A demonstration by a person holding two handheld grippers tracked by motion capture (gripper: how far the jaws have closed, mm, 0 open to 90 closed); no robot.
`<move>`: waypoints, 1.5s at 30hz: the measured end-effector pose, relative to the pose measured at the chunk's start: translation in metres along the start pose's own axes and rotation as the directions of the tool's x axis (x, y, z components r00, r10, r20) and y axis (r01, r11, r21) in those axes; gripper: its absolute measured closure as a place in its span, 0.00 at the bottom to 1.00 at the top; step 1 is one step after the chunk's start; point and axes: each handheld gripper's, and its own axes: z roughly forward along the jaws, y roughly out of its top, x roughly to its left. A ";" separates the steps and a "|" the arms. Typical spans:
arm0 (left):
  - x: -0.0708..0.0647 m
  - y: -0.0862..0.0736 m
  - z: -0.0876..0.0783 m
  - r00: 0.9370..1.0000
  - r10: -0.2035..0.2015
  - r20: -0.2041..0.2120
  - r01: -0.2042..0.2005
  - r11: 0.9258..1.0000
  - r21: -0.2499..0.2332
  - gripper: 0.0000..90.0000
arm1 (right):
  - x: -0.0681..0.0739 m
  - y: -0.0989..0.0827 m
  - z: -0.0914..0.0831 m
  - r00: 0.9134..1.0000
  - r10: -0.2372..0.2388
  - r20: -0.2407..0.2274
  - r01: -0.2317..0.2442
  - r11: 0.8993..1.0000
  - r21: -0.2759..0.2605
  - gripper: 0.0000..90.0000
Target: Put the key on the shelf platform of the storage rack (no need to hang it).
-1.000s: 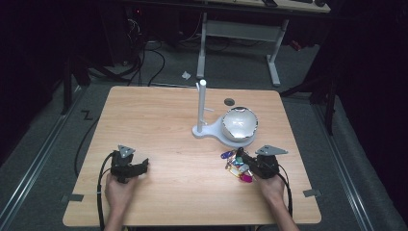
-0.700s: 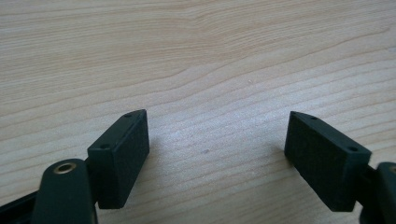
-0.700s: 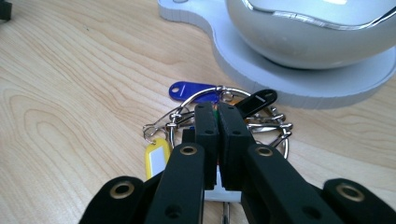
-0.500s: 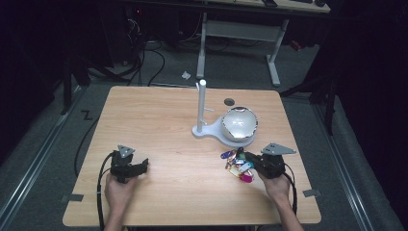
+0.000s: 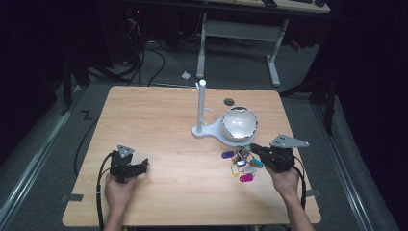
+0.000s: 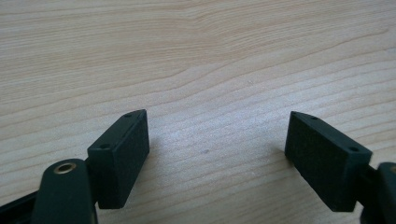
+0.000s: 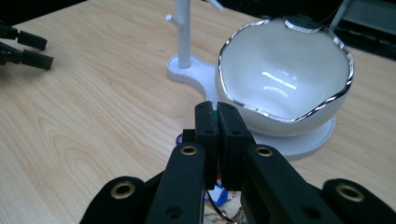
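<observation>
- A person sits at the near edge of a wooden desk [image 5: 159, 120], a two-jaw gripper in each hand.
- The left gripper [image 5: 143, 166] rests on the desk near the near-left corner; its jaws stand wide apart over bare wood, with nothing between them.
- The right gripper [image 5: 253, 148] is toward the near-right corner, its jaws pressed almost together above a bunch of keys with coloured tags [image 5: 242, 162]. A sliver of green shows between the tips, but whether they pinch anything cannot be told.
- The keys lie on the desk just in front of a white bowl with a silver rim [image 5: 238, 123], right of the desk's centre.
- The bowl stands on a white stand [image 5: 204, 131], whose upright white post [image 5: 201, 101] with small pegs rises just left of the bowl.
- A small dark round hole [image 5: 229, 101] sits in the desk near the far edge, behind the bowl.
</observation>
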 end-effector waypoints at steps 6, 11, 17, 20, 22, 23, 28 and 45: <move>0.000 0.000 0.000 1.000 0.000 0.000 0.000 1.000 0.000 0.25 | -0.005 0.015 -0.013 1.000 -0.007 0.007 0.007 1.000 -0.026 0.99; 0.000 0.000 0.000 1.000 0.001 -0.001 -0.001 1.000 0.000 0.25 | -0.009 0.025 -0.023 1.000 -0.009 0.008 0.009 0.999 -0.037 0.99; 0.000 0.000 0.000 1.000 0.000 -0.002 0.000 1.000 -0.001 0.25 | -0.011 0.039 -0.036 1.000 -0.022 -0.010 0.022 0.998 -0.066 0.99; 0.000 0.000 0.000 1.000 0.001 -0.002 -0.001 1.000 -0.001 0.25 | -0.012 0.047 -0.041 0.999 -0.031 -0.019 0.030 0.996 -0.083 0.99; 0.000 0.000 0.000 1.000 0.000 -0.001 0.000 1.000 0.000 0.25 | -0.012 0.052 -0.045 0.999 -0.032 -0.023 0.030 0.995 -0.092 0.99; 0.000 0.000 0.000 1.000 0.001 -0.001 -0.001 1.000 0.000 0.25 | -0.012 0.054 -0.047 0.999 -0.031 -0.026 0.028 0.995 -0.098 0.99; 0.000 0.000 0.000 1.000 0.000 -0.001 0.000 1.000 -0.001 0.25 | -0.014 0.068 -0.056 0.999 -0.043 -0.029 0.039 0.991 -0.128 0.99; 0.000 0.000 0.000 1.000 0.001 -0.002 -0.001 1.000 -0.001 0.25 | -0.022 0.113 -0.079 0.997 -0.074 -0.019 0.069 0.976 -0.205 0.99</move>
